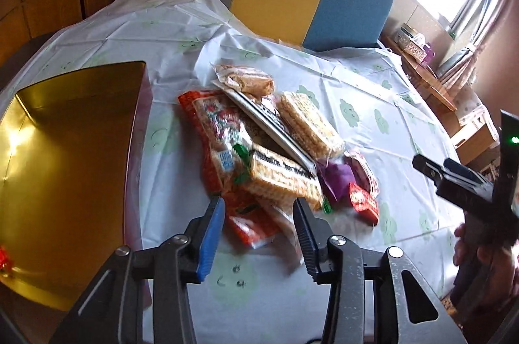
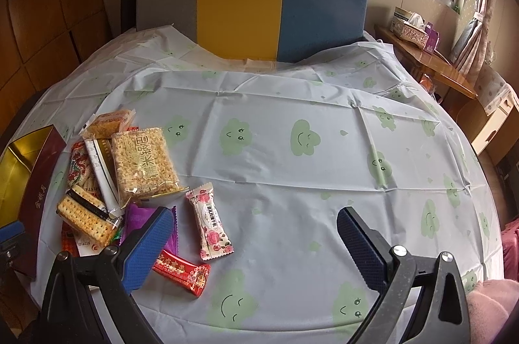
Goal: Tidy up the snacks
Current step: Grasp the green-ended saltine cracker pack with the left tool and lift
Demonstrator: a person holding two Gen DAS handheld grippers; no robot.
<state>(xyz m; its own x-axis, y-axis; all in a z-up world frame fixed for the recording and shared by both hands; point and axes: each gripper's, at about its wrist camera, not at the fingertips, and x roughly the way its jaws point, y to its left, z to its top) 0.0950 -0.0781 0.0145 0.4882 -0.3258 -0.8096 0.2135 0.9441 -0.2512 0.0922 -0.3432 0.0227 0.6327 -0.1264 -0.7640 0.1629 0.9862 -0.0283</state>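
A pile of wrapped snacks lies on the table. In the left wrist view my left gripper [image 1: 259,201] is open, its jaws either side of the near end of a cracker pack [image 1: 279,178] and a red packet [image 1: 249,220]. A box with a gold inside [image 1: 65,155] stands open to the left. In the right wrist view my right gripper [image 2: 256,217] is open and empty over bare cloth, right of a rice-cracker pack [image 2: 144,164], a pink floral bar [image 2: 211,222], a red candy [image 2: 181,272] and a purple packet [image 2: 139,217].
A table under a pale blue cloth with green clouds [image 2: 308,155]. A grey, yellow and blue chair back [image 2: 253,3] stands behind it. A wooden side table with a tissue box [image 2: 410,27] is at the far right by the window.
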